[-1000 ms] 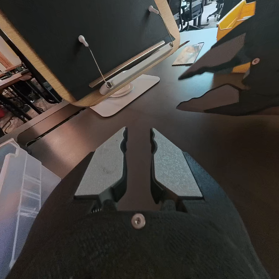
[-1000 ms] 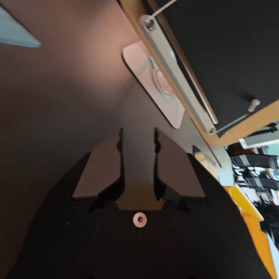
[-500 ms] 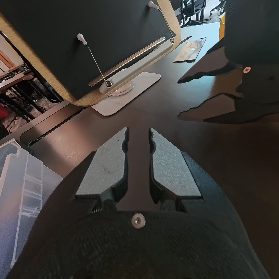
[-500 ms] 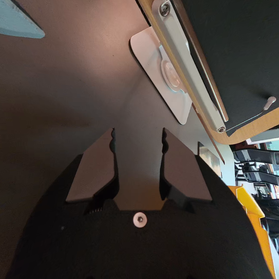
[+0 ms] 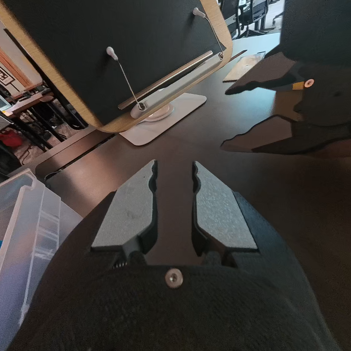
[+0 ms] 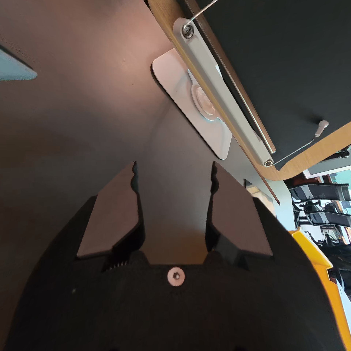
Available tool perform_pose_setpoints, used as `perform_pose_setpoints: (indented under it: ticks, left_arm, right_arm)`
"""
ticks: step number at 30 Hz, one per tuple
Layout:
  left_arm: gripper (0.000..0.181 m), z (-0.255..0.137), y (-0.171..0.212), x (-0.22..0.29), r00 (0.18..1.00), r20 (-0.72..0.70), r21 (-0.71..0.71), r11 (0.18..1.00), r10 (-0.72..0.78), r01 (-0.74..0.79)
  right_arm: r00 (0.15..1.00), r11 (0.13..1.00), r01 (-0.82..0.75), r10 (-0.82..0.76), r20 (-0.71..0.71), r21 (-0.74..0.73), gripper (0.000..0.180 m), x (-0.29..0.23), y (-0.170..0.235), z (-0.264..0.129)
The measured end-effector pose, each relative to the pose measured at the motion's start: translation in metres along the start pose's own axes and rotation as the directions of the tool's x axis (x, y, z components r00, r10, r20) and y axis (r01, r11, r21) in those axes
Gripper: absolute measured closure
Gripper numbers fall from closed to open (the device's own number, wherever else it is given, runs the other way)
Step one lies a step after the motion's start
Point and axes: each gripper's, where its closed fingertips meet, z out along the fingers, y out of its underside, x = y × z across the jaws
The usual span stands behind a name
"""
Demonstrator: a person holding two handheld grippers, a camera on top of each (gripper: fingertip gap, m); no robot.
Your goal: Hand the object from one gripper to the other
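Hovering over the dark surface, left hand-held gripper and right hand-held gripper were both spread and empty, no handover object identifiable in either view, so its weight, stiffness and grasp spot couldn't be judged.

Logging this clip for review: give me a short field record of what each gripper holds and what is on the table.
left gripper: open, empty
right gripper: open wide, empty
handover object: none visible in either gripper
table: dark, bears a book stand on a white base
left edge: clear plastic box
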Motion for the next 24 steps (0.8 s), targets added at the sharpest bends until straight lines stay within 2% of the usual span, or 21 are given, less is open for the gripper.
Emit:
perform_pose_setpoints:
  ticks: [1, 4, 6, 8, 10, 13, 14, 15, 17, 19, 21, 24]
  left_arm:
    - [0.148, 0.000, 0.000, 0.001, 1.000, 0.004, 0.000, 1.000, 0.012, -0.012]
    - [0.147, 0.001, 0.001, 0.004, 0.999, 0.008, -0.009, 0.999, 0.044, -0.044]
    - [0.147, 0.001, 0.001, 0.005, 0.998, 0.008, -0.012, 0.998, 0.060, -0.060]
    - [0.147, 0.001, 0.001, 0.009, 0.997, -0.001, -0.013, 0.997, 0.080, -0.080]
    - [0.147, 0.001, 0.003, 0.014, 0.995, -0.015, -0.028, 0.995, 0.098, -0.098]
    - [0.147, -0.007, 0.006, 0.039, 0.988, -0.145, -0.077, 0.995, 0.053, -0.065]
    - [0.151, -0.014, 0.005, 0.052, 0.976, -0.215, -0.092, 0.995, 0.019, -0.040]
    - [0.147, -0.021, 0.002, 0.060, 0.967, -0.255, -0.107, 0.994, -0.015, -0.013]
    - [0.136, -0.040, -0.006, 0.071, 0.948, -0.313, -0.130, 0.991, -0.058, 0.018]
    - [0.134, -0.064, -0.023, 0.072, 0.933, -0.349, -0.117, 0.992, -0.091, 0.053]
    - [0.135, -0.094, -0.052, 0.062, 0.906, -0.398, -0.058, 0.990, -0.143, 0.131]
    - [0.143, -0.141, -0.097, 0.007, 0.888, -0.397, 0.047, 0.962, -0.230, 0.270]
  right_arm:
    - [1.000, 1.000, 0.001, -0.001, -0.009, -0.008, 0.105, 0.001, 0.002, 0.001]
    - [1.000, 1.000, 0.009, -0.009, 0.003, 0.002, 0.115, -0.001, 0.001, 0.001]
    - [1.000, 1.000, 0.005, -0.005, 0.006, 0.028, 0.113, 0.000, -0.004, -0.002]
    - [0.999, 0.998, 0.014, -0.012, -0.040, 0.055, 0.115, 0.008, -0.009, -0.006]
    - [0.996, 0.995, 0.036, -0.030, -0.078, 0.088, 0.125, 0.012, -0.014, -0.009]
    - [0.998, 0.996, 0.046, -0.043, -0.036, 0.079, 0.125, 0.002, -0.013, -0.007]
    - [0.997, 0.995, 0.055, -0.051, -0.051, 0.079, 0.126, 0.004, -0.013, -0.007]
    - [0.998, 0.995, 0.052, -0.048, -0.050, 0.084, 0.127, 0.004, -0.014, -0.007]
    - [1.000, 0.995, 0.009, -0.010, 0.009, 0.096, 0.126, -0.002, -0.015, -0.007]
    - [0.997, 0.993, -0.051, 0.044, 0.068, 0.108, 0.120, -0.006, -0.014, -0.006]
    - [0.990, 0.990, -0.086, 0.073, 0.118, 0.109, 0.104, -0.009, -0.013, -0.007]
    - [0.977, 0.981, -0.158, 0.139, 0.159, 0.113, 0.099, -0.006, -0.013, -0.009]
